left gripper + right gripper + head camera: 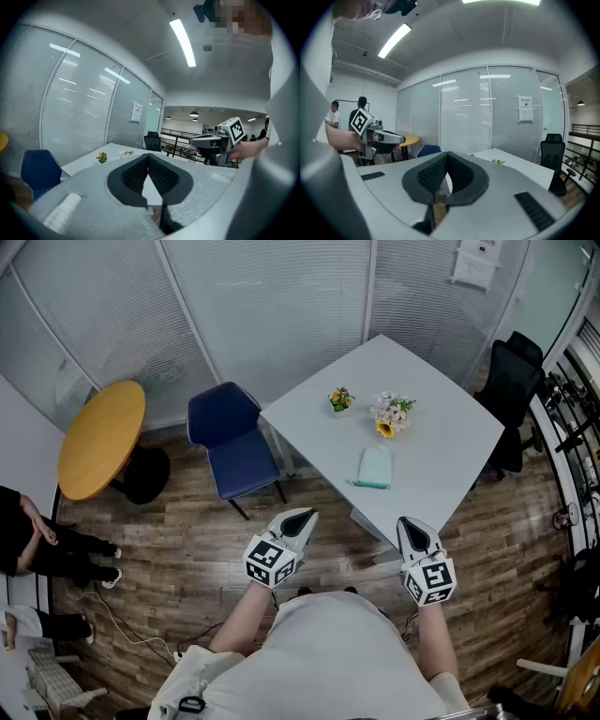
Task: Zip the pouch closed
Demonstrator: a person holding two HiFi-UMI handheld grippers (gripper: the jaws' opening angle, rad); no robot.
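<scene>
Head view looks steeply down on a person standing on a wood-plank floor (187,559), a gripper in each hand, both held in the air short of the white table (441,427). The left gripper (302,517) has its two dark ribbed jaws pressed together at the tips, and the left gripper view shows nothing between them. The right gripper (410,526) is the same: in the right gripper view its jaws meet at the tips and grip nothing. The two grippers sit side by side and apart from each other, each pointing toward the table. The pouch (375,467), pale mint green, lies flat on the table near the corner closest to the person, well apart from both grippers and touched by neither; whether its zipper is open cannot be made out at this size. Beyond the pouch stand a small flower bunch (340,399) and a larger bouquet (392,415) with a yellow bloom. A blue chair (234,442) stands beside the table's left edge, a round yellow table (101,437) further left, and a black office chair (511,381) at the table's far right.
</scene>
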